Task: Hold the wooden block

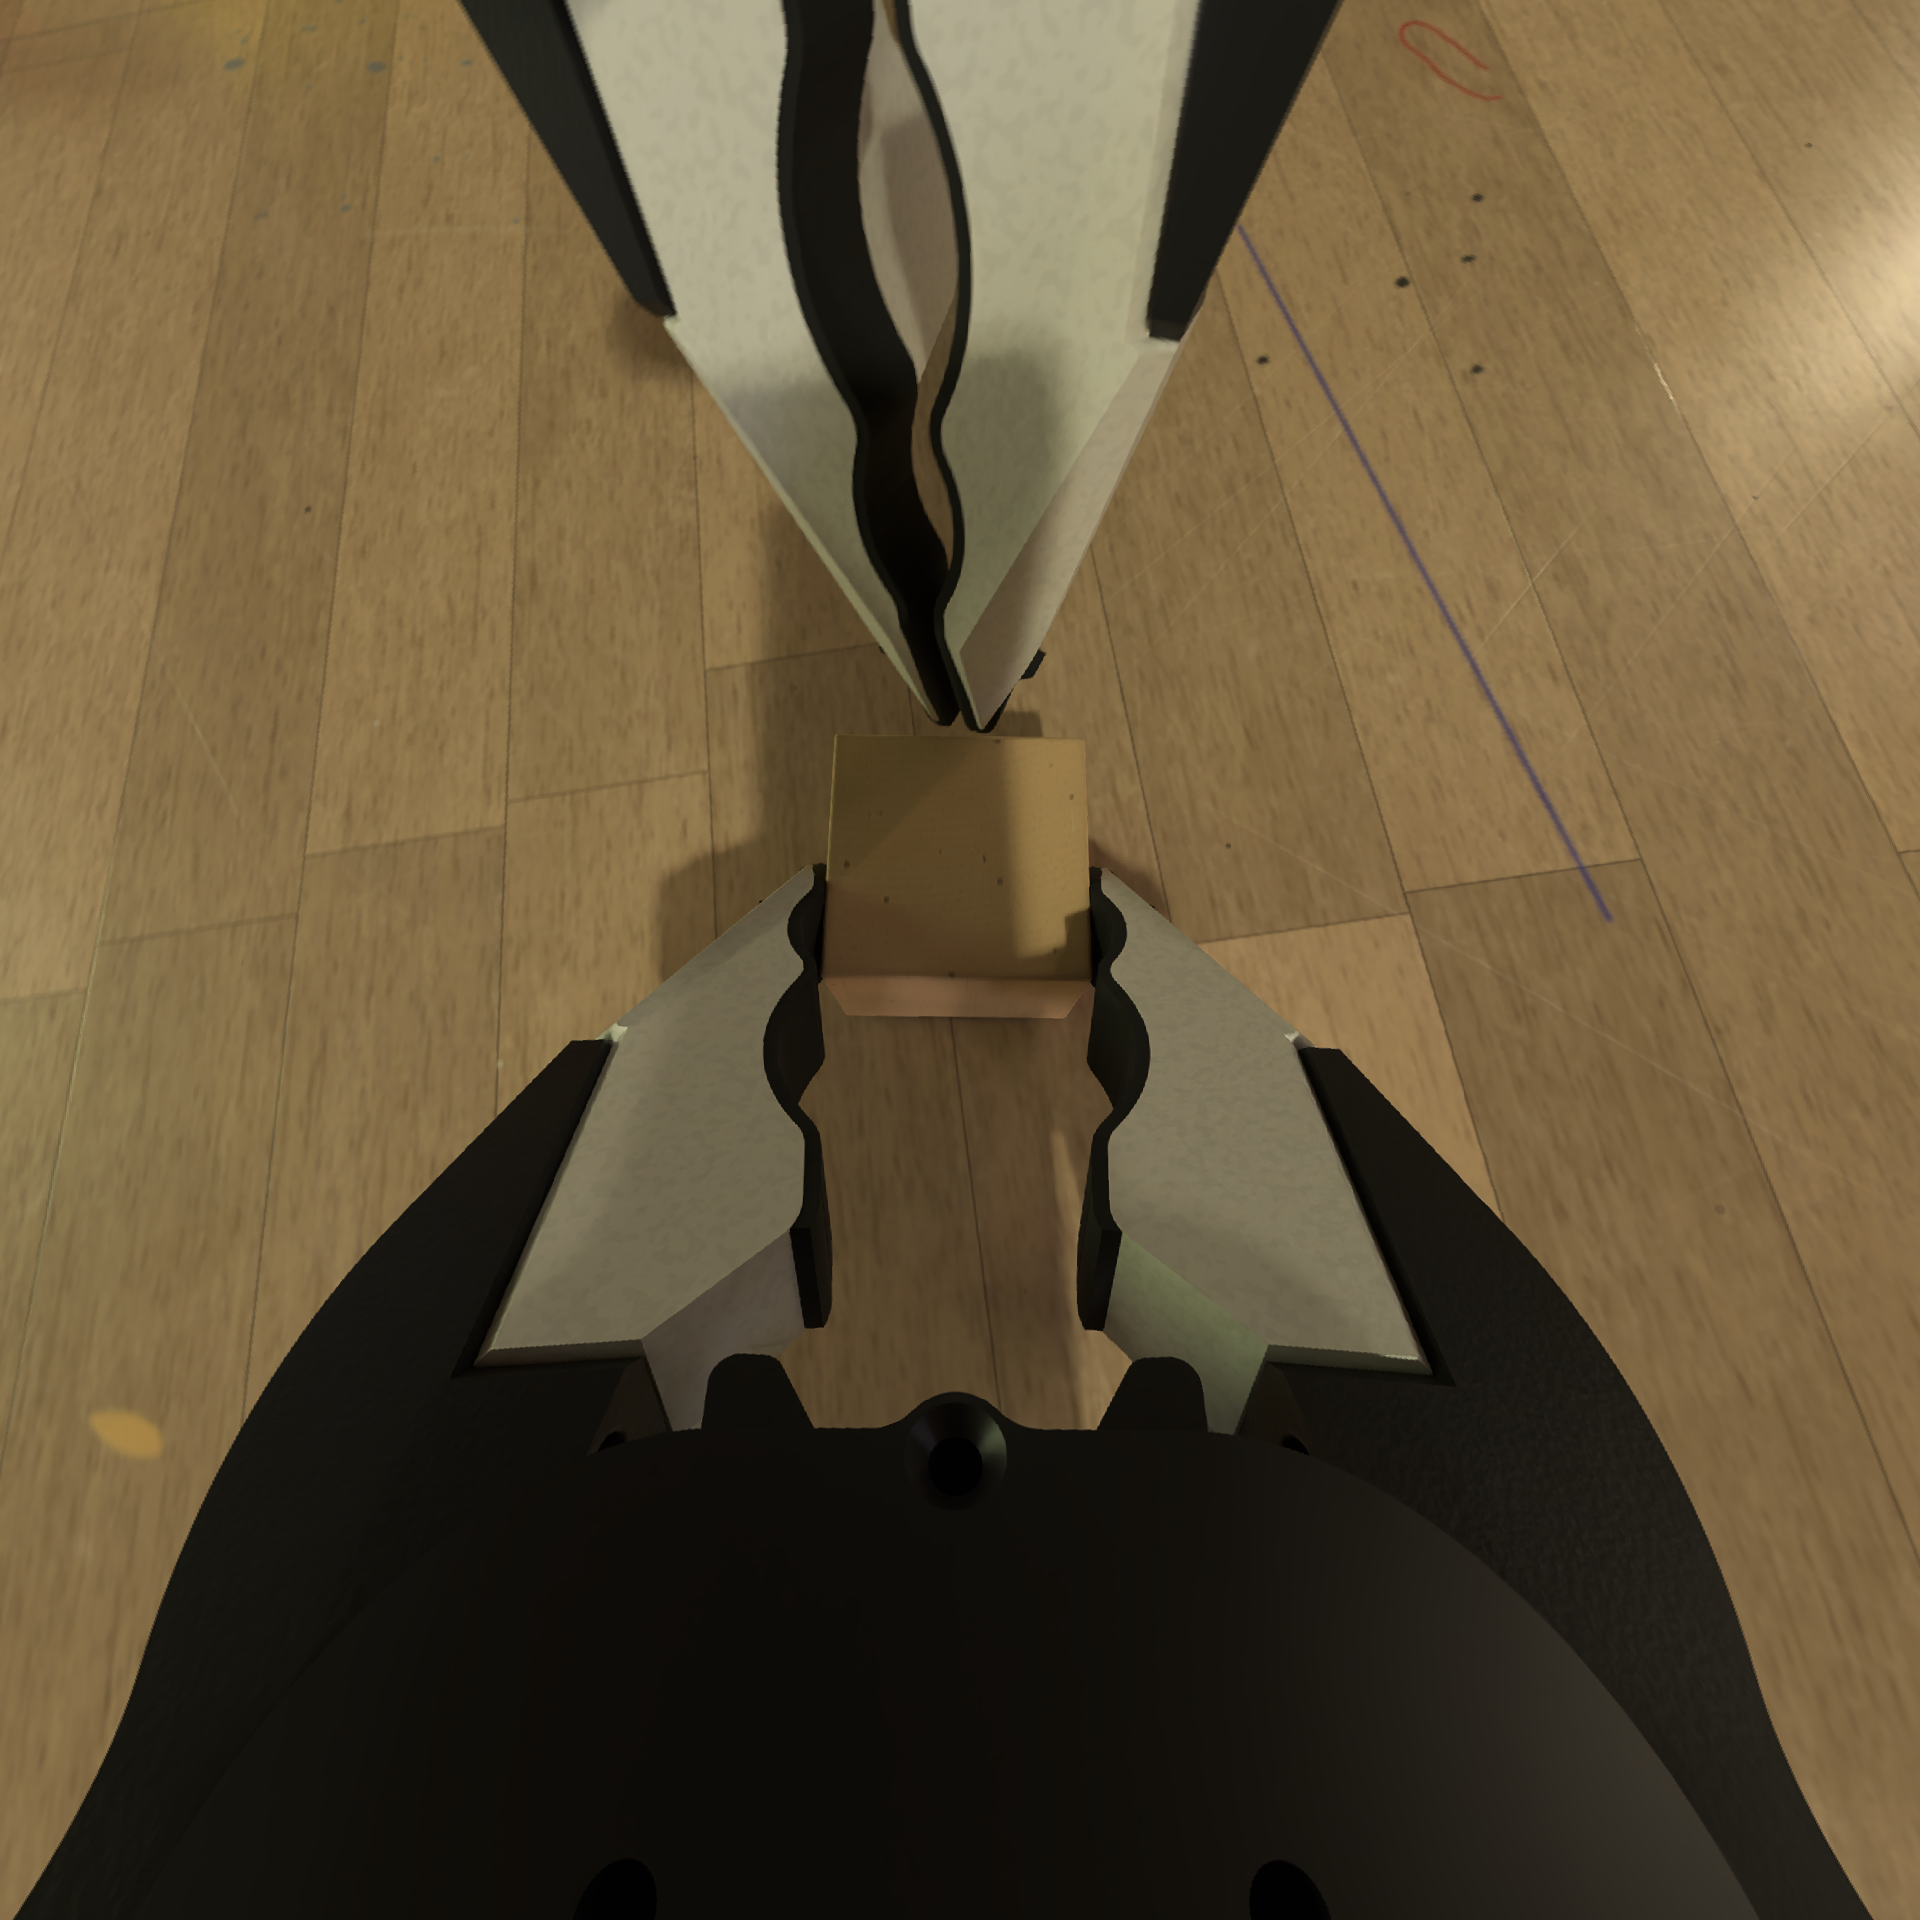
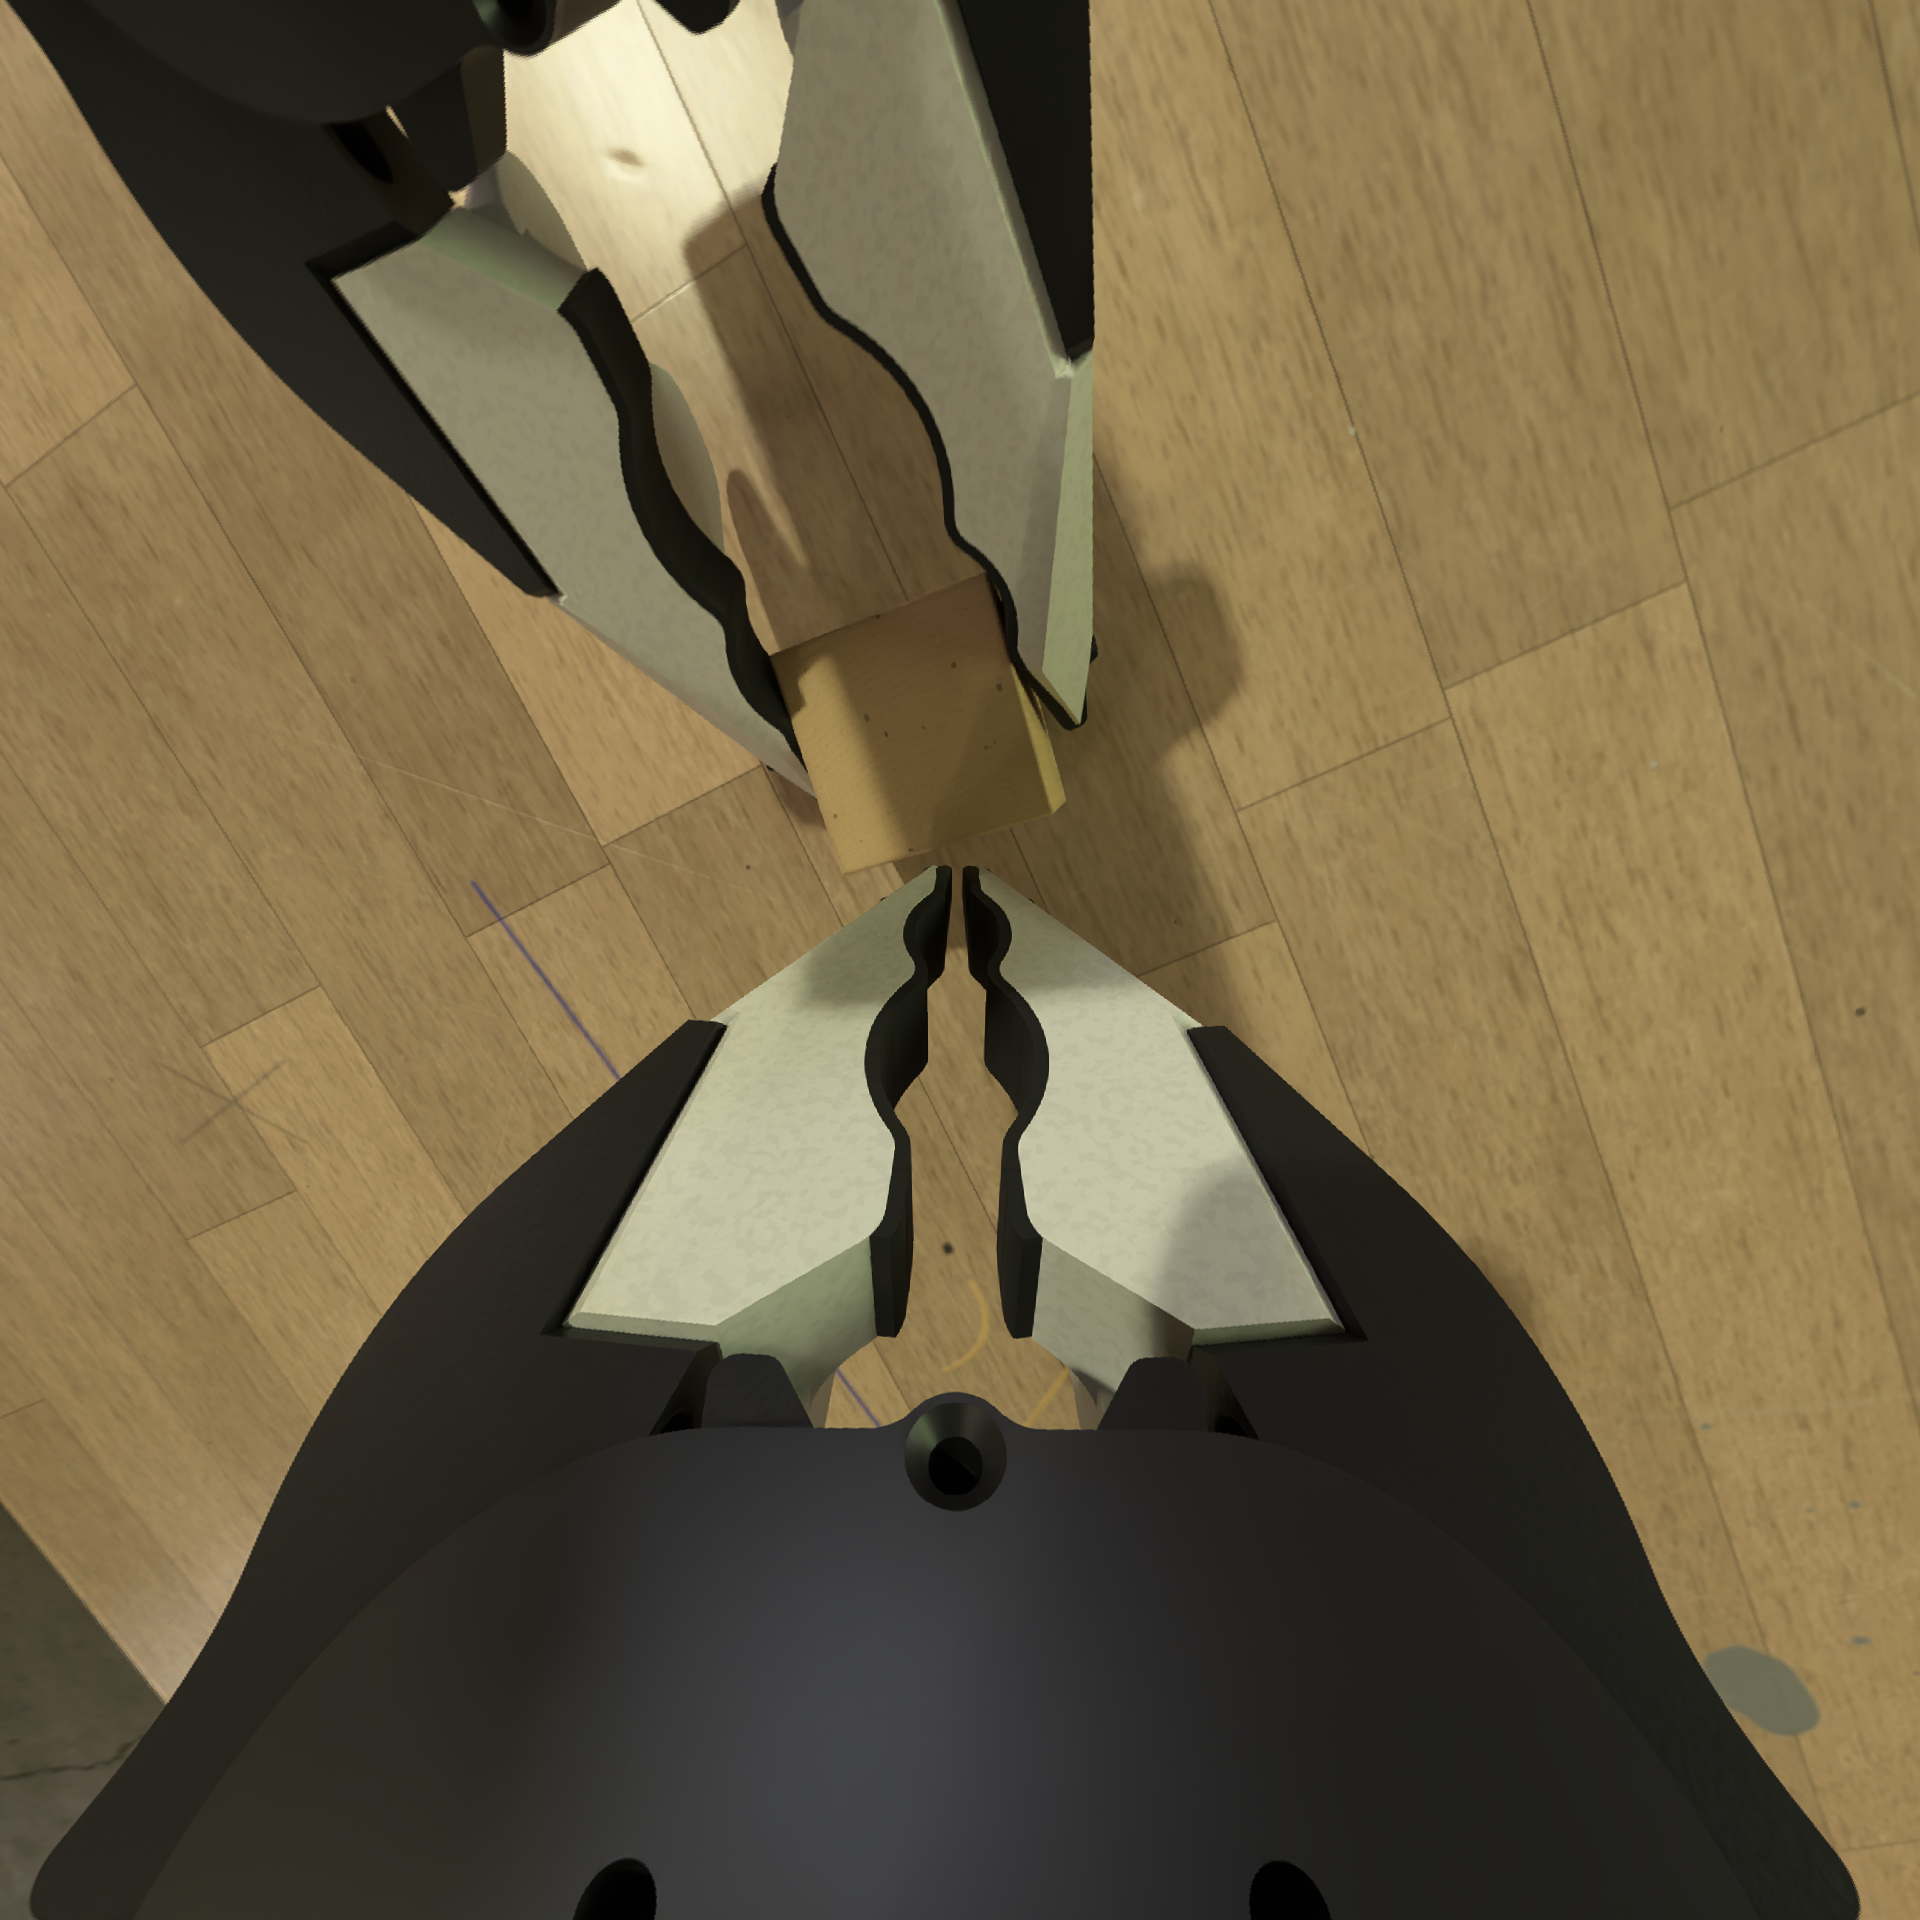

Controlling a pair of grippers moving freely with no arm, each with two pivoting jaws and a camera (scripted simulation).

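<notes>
The wooden block (image 1: 956, 831), a small light-brown cube, sits between the fingertips of my left gripper (image 1: 958, 894), which is shut on its two sides just above the wooden surface. My right gripper (image 1: 956, 717) comes in from the opposite side, shut and empty, with its tips at the block's far edge. In the right wrist view, my right gripper (image 2: 956, 878) has its jaws almost together, right at the near edge of the block (image 2: 914, 748). The left gripper (image 2: 925, 727) clamps the block from the far side. I cannot tell whether the right tips touch the block.
The wooden plank surface (image 1: 312, 623) spreads all around. It carries a thin blue line (image 1: 1455, 623), a red scribble (image 1: 1444, 62) and a few dark specks. A grey area (image 2: 62, 1662) at the lower left marks the surface's edge.
</notes>
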